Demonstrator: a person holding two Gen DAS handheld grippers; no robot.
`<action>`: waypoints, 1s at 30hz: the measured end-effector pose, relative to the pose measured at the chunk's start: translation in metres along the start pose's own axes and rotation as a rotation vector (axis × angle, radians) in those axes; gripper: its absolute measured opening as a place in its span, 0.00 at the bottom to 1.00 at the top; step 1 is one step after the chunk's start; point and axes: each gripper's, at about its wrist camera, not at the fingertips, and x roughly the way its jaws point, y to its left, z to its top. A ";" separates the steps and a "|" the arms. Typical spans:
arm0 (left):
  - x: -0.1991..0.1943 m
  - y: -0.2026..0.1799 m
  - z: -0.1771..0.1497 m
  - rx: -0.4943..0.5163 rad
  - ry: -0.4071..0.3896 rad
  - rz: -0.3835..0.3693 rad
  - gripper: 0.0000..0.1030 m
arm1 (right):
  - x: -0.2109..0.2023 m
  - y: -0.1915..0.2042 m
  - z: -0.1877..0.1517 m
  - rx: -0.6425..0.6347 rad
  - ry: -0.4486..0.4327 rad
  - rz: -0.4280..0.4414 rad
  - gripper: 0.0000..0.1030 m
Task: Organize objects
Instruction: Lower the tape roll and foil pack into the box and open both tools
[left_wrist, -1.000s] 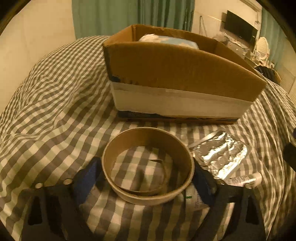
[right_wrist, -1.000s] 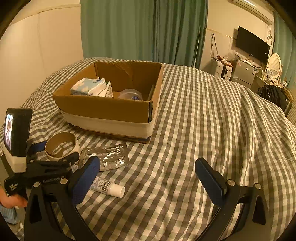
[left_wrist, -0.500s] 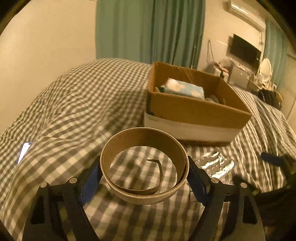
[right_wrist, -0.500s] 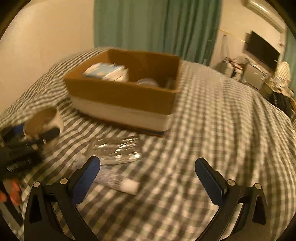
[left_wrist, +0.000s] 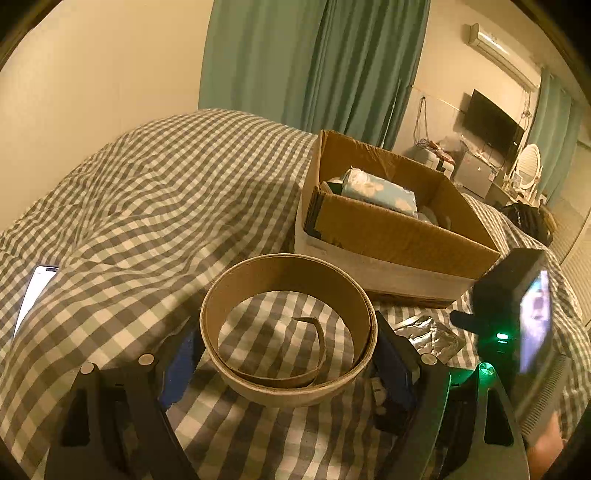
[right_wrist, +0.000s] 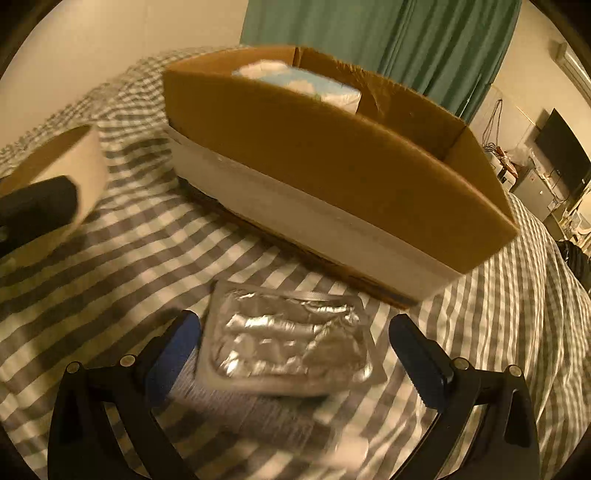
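Checked bedspread (left_wrist: 140, 206) carries the cardboard box (right_wrist: 332, 177), already holding a blue tissue pack (left_wrist: 376, 192). Left gripper (left_wrist: 284, 365) clamps the tape core (left_wrist: 288, 332), short of the box. Right gripper (right_wrist: 295, 343) spread wide, empty, straddling the foil blister pack (right_wrist: 288, 339) before the box; both items remain outstanding.

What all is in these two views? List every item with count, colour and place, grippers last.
cardboard ring: 1, brown, held off the bedspread between the left fingers
cardboard box: 1, brown with a white band, on the bed
blue pack: 1, pale blue and white, inside the box
foil blister pack: 1, silver, on the bedspread before the box
phone: 1, white screen, at the bed's left edge
checked bedspread: 1, grey and white
left gripper: shut on the ring
right gripper: open, straddling the blister pack
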 end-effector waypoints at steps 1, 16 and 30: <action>0.000 0.000 0.000 0.001 0.001 0.001 0.84 | 0.007 -0.001 0.000 0.001 0.017 0.006 1.00; -0.003 -0.014 -0.009 0.066 0.026 0.041 0.84 | -0.046 -0.031 -0.012 0.102 -0.052 0.016 0.95; -0.054 -0.060 0.111 0.224 -0.196 0.008 0.84 | -0.196 -0.080 0.052 0.133 -0.365 -0.002 0.95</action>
